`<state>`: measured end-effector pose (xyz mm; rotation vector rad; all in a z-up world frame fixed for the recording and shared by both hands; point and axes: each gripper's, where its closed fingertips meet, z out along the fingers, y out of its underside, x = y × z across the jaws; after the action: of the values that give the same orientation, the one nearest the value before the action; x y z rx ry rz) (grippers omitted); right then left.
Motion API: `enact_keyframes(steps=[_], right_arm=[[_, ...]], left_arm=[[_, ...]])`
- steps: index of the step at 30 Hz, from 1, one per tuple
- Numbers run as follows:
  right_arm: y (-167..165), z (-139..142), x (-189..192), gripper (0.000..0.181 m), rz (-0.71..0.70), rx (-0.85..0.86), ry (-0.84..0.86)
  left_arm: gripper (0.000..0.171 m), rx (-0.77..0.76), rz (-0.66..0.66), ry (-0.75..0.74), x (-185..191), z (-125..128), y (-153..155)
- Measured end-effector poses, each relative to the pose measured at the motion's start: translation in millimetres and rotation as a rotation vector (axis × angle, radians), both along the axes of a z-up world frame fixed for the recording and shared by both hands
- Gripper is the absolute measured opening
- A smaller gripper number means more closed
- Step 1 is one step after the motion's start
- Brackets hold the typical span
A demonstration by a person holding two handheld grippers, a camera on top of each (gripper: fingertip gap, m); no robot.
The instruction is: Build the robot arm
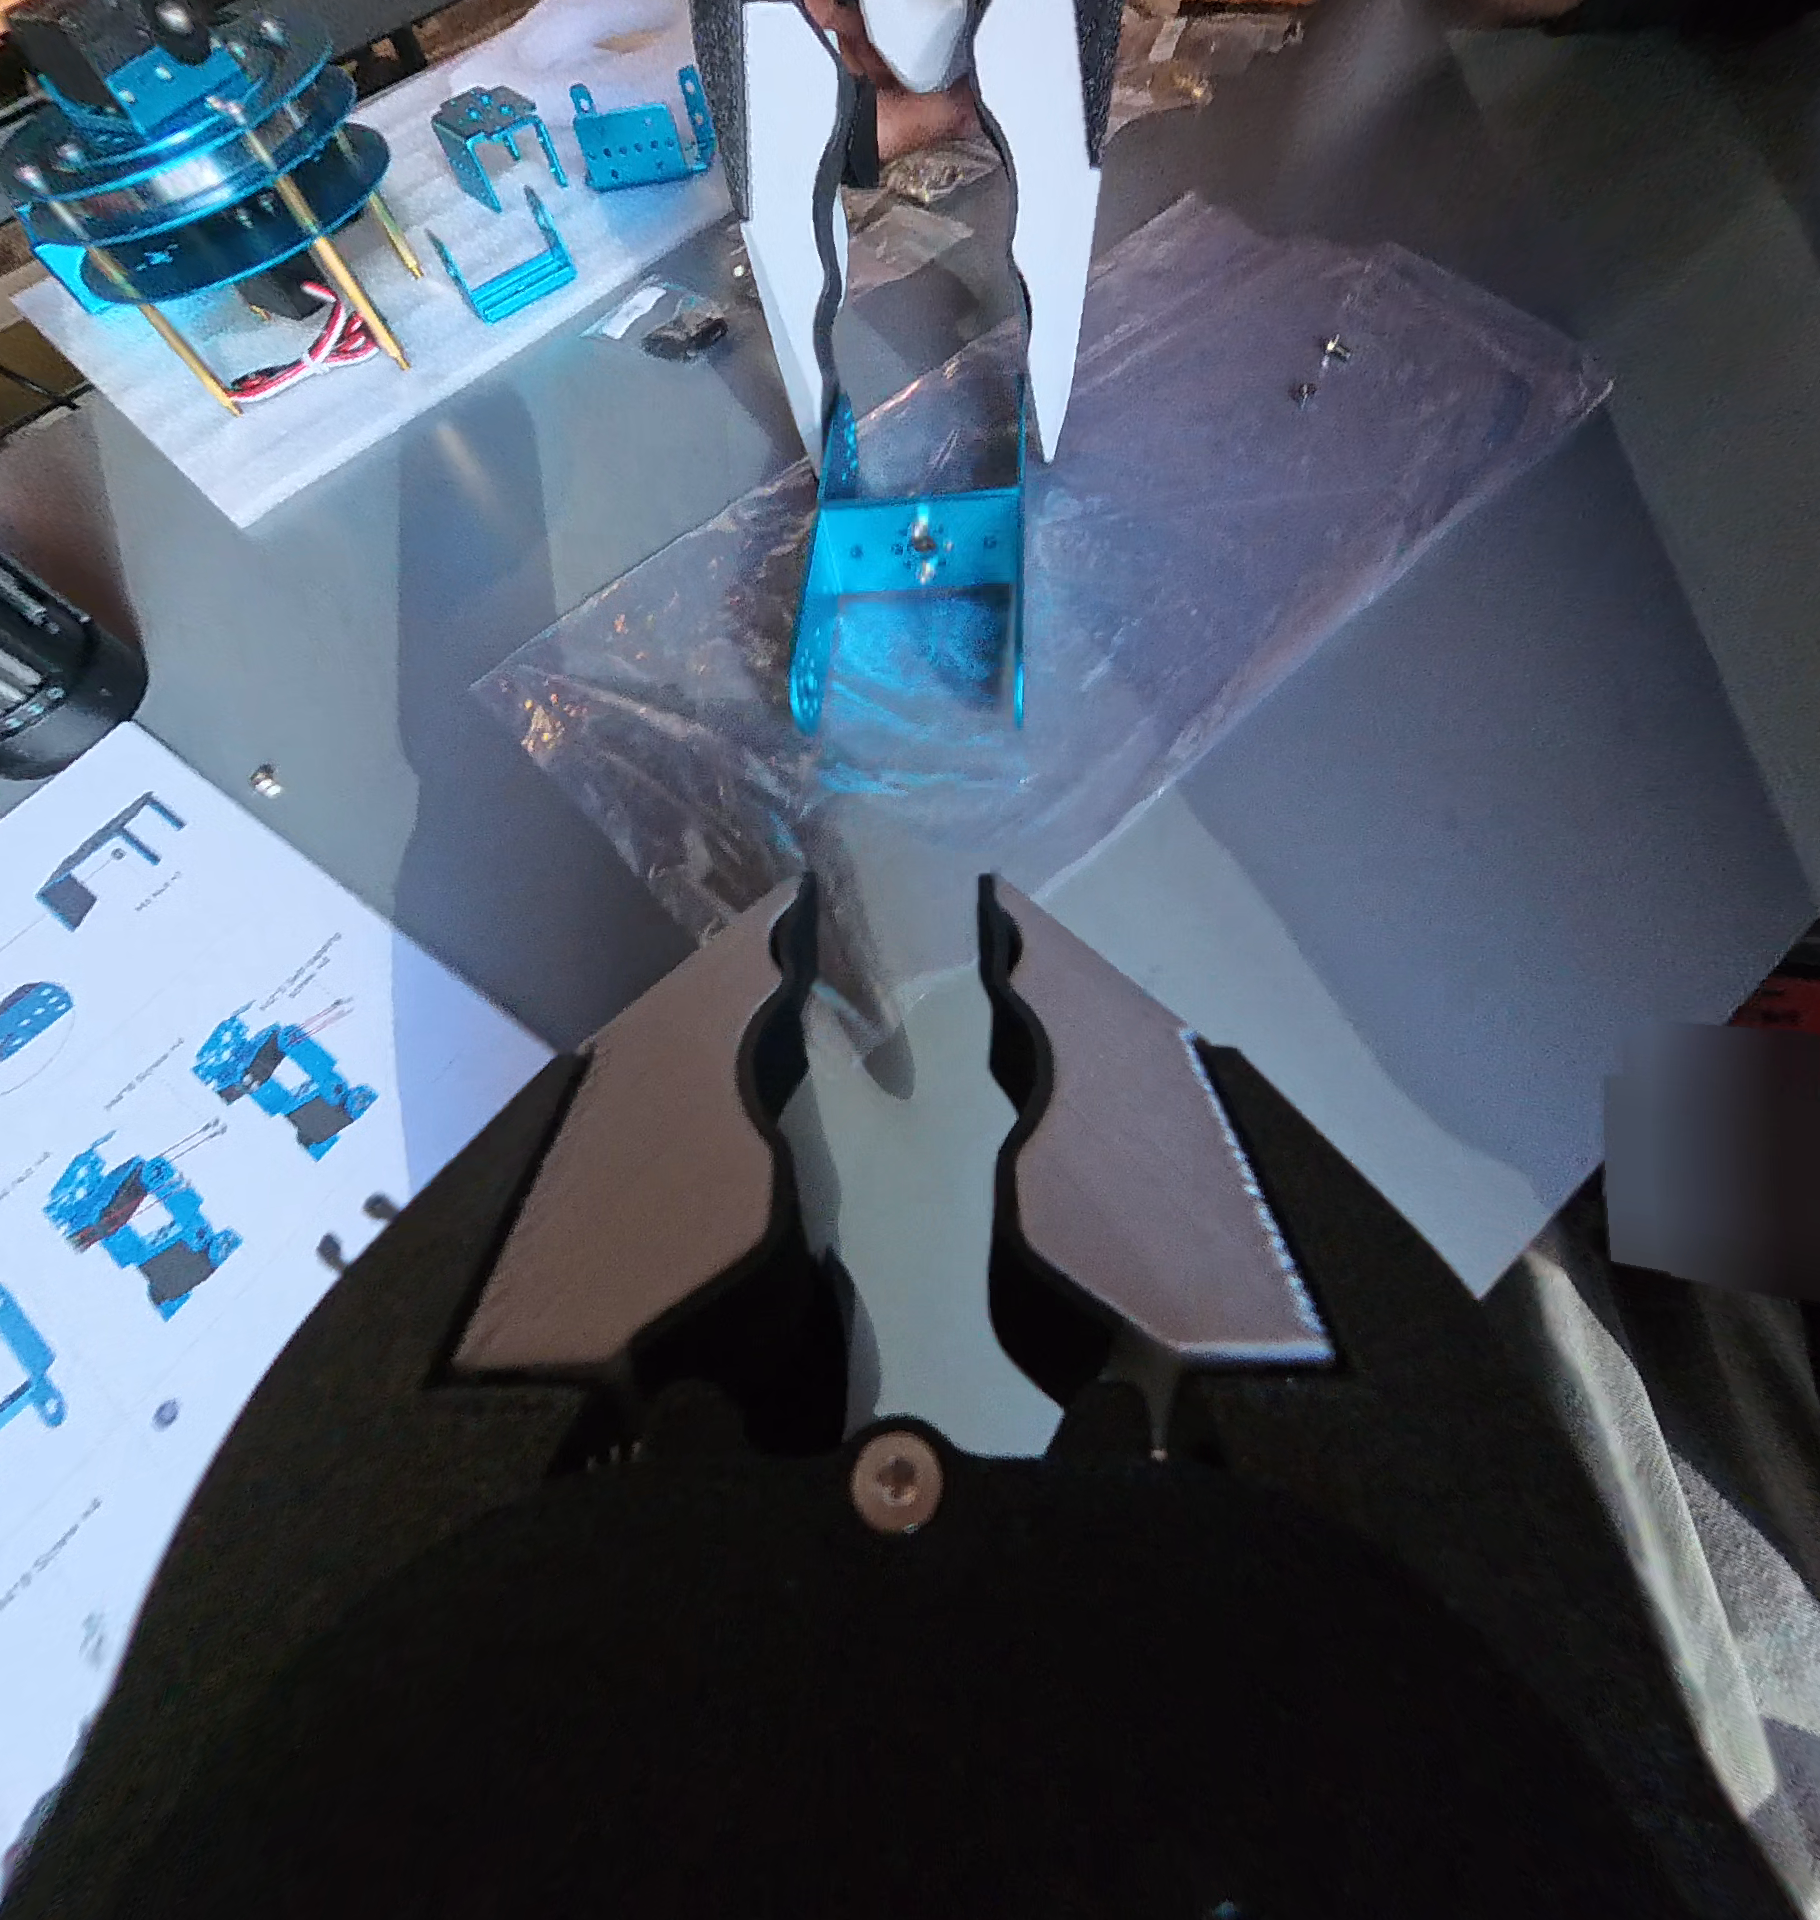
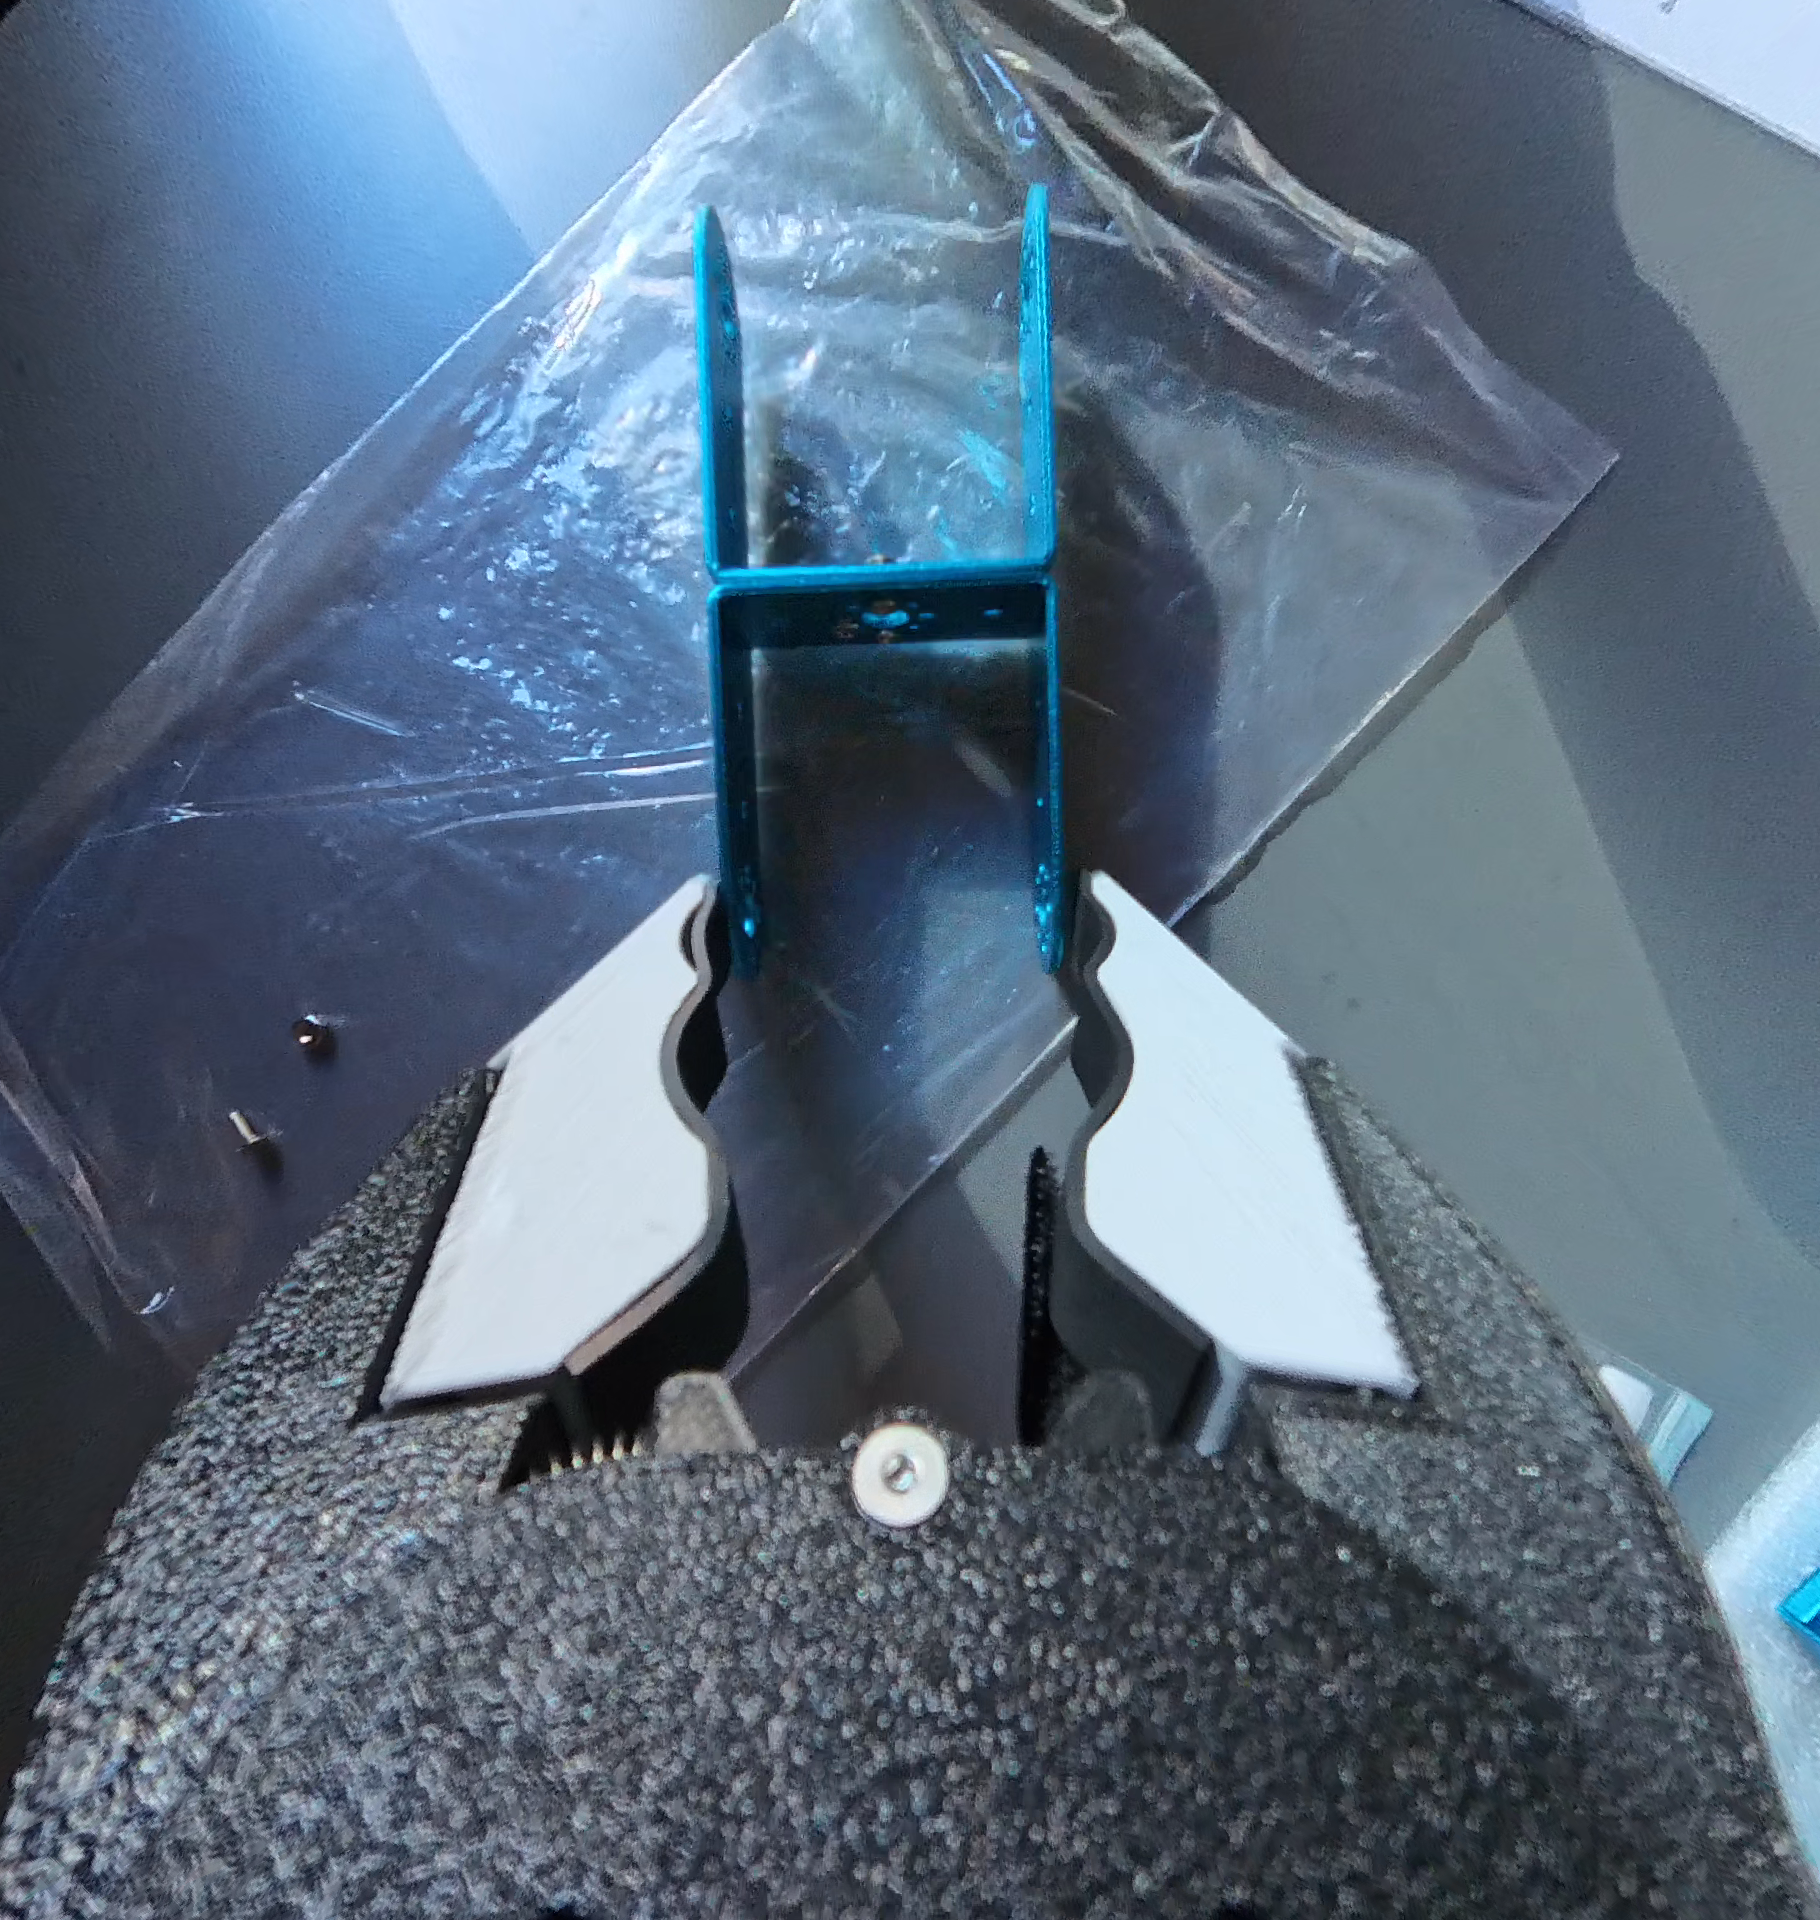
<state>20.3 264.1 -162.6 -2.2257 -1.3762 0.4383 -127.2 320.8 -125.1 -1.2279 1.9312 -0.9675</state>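
Note:
A blue metal bracket assembly (image 1: 916, 582), two U-brackets screwed back to back in an H shape, lies on a clear plastic bag (image 1: 1249, 436) on the grey table. My right gripper (image 2: 901, 914) with white fingers is shut on the outer sides of the two near legs of this bracket assembly (image 2: 885, 613). The right gripper also shows in the left wrist view (image 1: 935, 457), at the bracket's far end. My left gripper (image 1: 898, 894) is open and holds nothing. It hovers just short of the bracket's open end, with a corner of the bag lying between its fingers.
A blue round platform on brass standoffs (image 1: 189, 187) and loose blue brackets (image 1: 511, 270) sit on a white foam sheet at the far left. A printed instruction sheet (image 1: 106, 1143) lies at the near left. Small screws (image 2: 308, 1032) lie on the bag (image 2: 366, 727). A small nut (image 1: 265, 779) lies on the table. My right fingertips sit around 15 cm from my left ones. Left tips and right tips are each some 20 cm from the small nut (image 1: 265, 779).

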Motion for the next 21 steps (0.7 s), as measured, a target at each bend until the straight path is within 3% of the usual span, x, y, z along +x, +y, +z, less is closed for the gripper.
enact_keyframes(steps=[3,6,13,16,21], right_arm=[[0.0,1.1,0.9,0.064,-0.001,0.007,-0.014],[0.7,-0.3,1.6,0.066,-0.006,0.003,-0.012],[5.0,14.9,9.6,0.071,-0.063,0.067,0.013],[-7.4,31.3,-8.6,0.058,-0.042,0.053,0.106],[-25.4,19.8,-32.9,0.069,0.029,-0.012,0.048]], left_arm=[[0.059,-0.018,-0.004,0.021,21.1,-2.3,-9.4],[0.073,-0.011,-0.038,0.072,38.5,-9.7,-19.1],[0.075,-0.078,-0.025,0.098,53.9,-11.1,-17.6],[0.075,-0.046,-0.015,0.103,55.1,-14.1,-16.6],[0.074,0.001,-0.019,0.118,58.2,-18.9,-18.7]])
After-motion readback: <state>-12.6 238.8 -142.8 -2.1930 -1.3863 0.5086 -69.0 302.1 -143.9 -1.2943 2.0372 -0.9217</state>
